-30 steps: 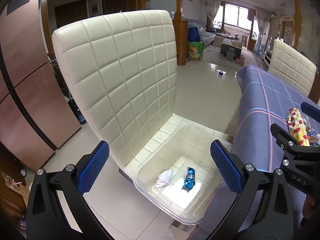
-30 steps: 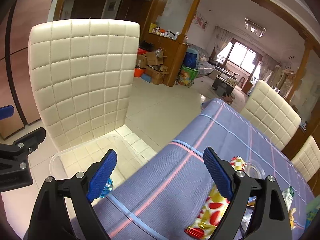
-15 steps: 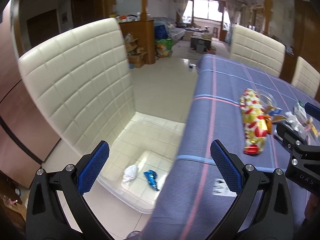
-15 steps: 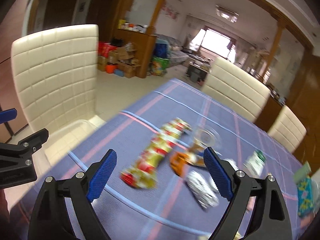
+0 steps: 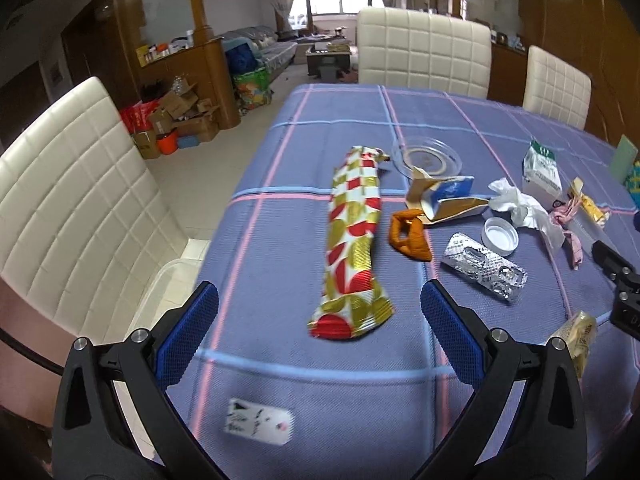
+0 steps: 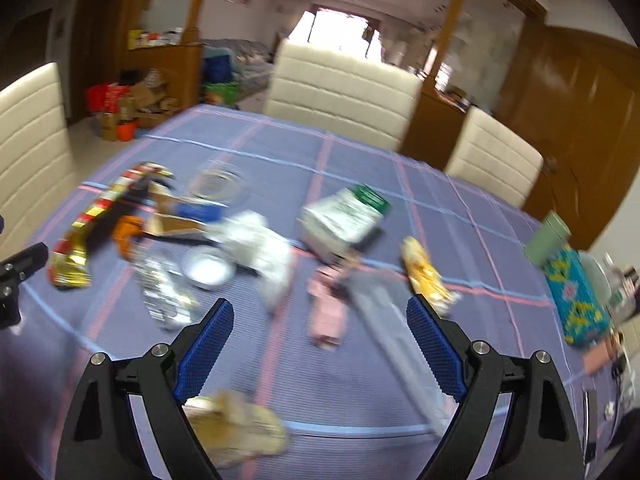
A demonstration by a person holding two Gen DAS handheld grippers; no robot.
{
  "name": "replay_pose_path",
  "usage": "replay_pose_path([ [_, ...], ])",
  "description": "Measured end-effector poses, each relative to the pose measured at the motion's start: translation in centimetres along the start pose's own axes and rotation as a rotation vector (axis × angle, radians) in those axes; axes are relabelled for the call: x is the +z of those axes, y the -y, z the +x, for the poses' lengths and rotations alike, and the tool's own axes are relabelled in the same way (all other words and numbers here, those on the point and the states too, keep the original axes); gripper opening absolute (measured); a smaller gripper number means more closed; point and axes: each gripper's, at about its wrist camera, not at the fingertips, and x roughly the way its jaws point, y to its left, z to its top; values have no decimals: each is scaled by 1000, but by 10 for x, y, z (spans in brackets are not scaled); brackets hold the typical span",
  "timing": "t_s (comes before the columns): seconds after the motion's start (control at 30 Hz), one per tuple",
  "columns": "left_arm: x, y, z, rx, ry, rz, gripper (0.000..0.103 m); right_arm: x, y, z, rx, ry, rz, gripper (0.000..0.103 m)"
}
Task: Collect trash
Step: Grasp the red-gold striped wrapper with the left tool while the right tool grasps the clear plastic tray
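Trash lies scattered on a blue checked tablecloth (image 5: 328, 380). A long red, gold and white wrapper (image 5: 354, 244) lies ahead of my left gripper (image 5: 320, 336), which is open and empty above the cloth. To its right are an orange peel (image 5: 410, 236), a torn cardboard packet (image 5: 444, 198), a foil blister pack (image 5: 484, 266), a white lid (image 5: 499, 236) and crumpled tissue (image 5: 520, 208). My right gripper (image 6: 320, 344) is open and empty over a pink scrap (image 6: 328, 312) and a clear plastic strip (image 6: 384, 320). A yellow wrapper (image 6: 424, 272) lies beyond its right finger.
A white paper tag (image 5: 258, 426) lies near the table's front edge. A glass dish (image 5: 428, 156) and a green-and-white carton (image 6: 344, 220) stand further back. A teal box (image 6: 576, 300) sits at the right. Cream chairs (image 5: 424, 52) ring the table; a clear bin's rim (image 5: 168, 276) shows on the left chair.
Both grippers have swung right, from the chair and the clear bin to above the table's trash. Both stayed open and empty.
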Motion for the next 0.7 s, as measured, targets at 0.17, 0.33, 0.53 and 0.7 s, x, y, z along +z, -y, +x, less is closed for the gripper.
replay_pose_path([
  [0.17,12,15,24,28,-26,8,100,-12,26,20,-30,-53,21,86],
  [0.33,15,16,45,48,-55,5,100,-22,41,41,-54,-115,32,86],
  [0.53,12,13,63,64,-94,-5,99,-31,53,61,-26,-170,91,83],
  [0.7,9,10,69,1,-125,-34,76,-29,51,58,63,-179,126,39],
])
